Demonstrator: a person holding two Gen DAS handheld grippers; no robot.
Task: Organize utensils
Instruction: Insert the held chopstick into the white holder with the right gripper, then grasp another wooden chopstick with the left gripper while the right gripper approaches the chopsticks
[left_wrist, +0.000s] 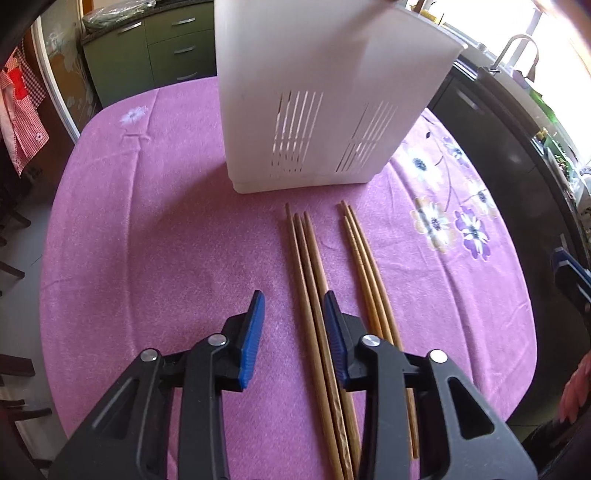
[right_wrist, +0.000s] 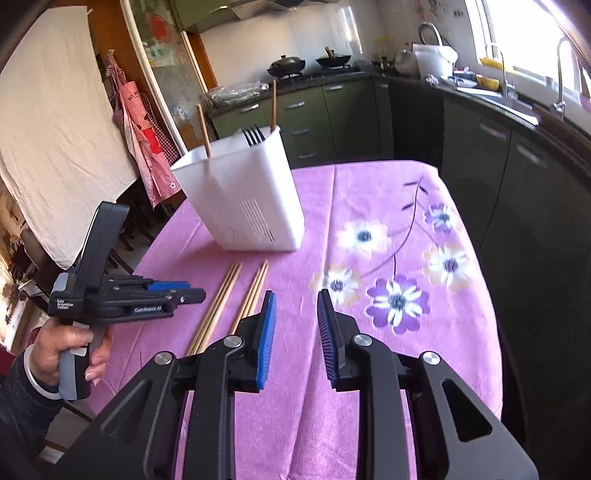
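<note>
My left tool (left_wrist: 293, 332) hangs over the desk (left_wrist: 147, 240), which is covered by a purple flowered cloth. Its blue-padded jaws stand partly open around a bundle of three brown wooden chopsticks (left_wrist: 308, 280) lying flat; the pads do not press on them. A second bundle of lighter wooden chopsticks (left_wrist: 364, 266) lies just beside, to the right. Beyond both stands the white slotted plastic utensil holder (left_wrist: 317, 110), with two chopsticks (right_wrist: 273, 105) and a dark fork (right_wrist: 252, 134) upright inside. My right tool (right_wrist: 295, 332) hovers over bare cloth, jaws narrowly open and empty.
</note>
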